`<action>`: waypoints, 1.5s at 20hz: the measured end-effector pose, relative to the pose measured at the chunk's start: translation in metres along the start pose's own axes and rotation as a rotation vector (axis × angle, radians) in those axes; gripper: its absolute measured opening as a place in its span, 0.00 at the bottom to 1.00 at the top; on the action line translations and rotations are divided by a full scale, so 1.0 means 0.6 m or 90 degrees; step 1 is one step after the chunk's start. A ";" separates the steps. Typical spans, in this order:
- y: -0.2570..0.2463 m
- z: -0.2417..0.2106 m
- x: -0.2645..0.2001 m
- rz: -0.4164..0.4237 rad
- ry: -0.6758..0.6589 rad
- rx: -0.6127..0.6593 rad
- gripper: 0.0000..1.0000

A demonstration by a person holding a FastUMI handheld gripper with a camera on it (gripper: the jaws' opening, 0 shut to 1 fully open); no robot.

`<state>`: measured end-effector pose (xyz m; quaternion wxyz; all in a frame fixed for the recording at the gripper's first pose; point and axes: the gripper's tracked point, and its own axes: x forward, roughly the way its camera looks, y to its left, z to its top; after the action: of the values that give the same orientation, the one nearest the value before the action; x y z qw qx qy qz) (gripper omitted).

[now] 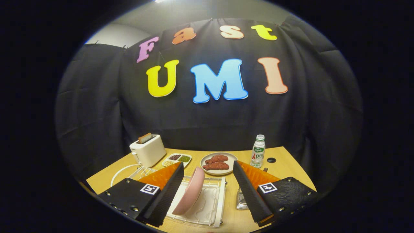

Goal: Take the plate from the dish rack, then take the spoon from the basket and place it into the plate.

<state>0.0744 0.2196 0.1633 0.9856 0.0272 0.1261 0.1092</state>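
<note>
A pink plate [190,191] stands on edge, leaning in a white wire dish rack [210,207] on the wooden table [284,168]. My gripper [208,168] is open, held above the rack, and the plate sits in the gap between the two fingers [168,191], nearer the left one, touching neither. A small clear basket [241,200] shows just to the right of the rack, mostly hidden behind the right finger. I cannot make out a spoon.
Beyond the rack are a white toaster [148,149] with a slice in it, a small tray of beans [177,159], a plate with two pieces of meat [217,163] and a white bottle [257,151]. A hole [271,160] sits beside the bottle.
</note>
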 end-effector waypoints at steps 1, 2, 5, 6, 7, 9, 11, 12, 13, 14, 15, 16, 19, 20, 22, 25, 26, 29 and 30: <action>0.002 -0.009 0.014 0.003 0.028 0.000 0.96; 0.002 -0.019 0.028 0.007 0.053 0.001 0.96; 0.006 -0.050 0.067 0.021 0.134 0.011 0.96; 0.009 -0.063 0.077 0.025 0.162 0.012 0.96; 0.013 -0.075 0.087 0.032 0.190 0.013 0.96; 0.022 -0.097 0.103 0.046 0.248 0.017 0.96; 0.031 -0.122 0.117 0.056 0.298 0.017 0.97; 0.035 -0.131 0.122 0.058 0.316 0.016 0.96; 0.039 -0.137 0.126 0.060 0.332 0.013 0.97; 0.042 -0.144 0.131 0.062 0.349 0.006 0.96; 0.044 -0.151 0.135 0.062 0.367 0.000 0.96; 0.046 -0.161 0.137 0.064 0.390 -0.004 0.97; 0.053 -0.184 0.147 0.067 0.454 -0.003 0.77; 0.056 -0.194 0.144 0.067 0.478 -0.003 0.73; 0.063 -0.212 0.144 0.069 0.516 0.004 0.65; 0.042 -0.224 0.129 0.015 0.577 -0.018 0.49; 0.036 -0.229 0.130 -0.001 0.596 -0.007 0.44; 0.046 -0.226 0.129 -0.011 0.620 0.011 0.34; 0.041 -0.215 0.131 -0.012 0.621 0.006 0.34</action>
<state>0.1108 0.2645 0.0212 0.8122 -0.0235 0.5743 0.0999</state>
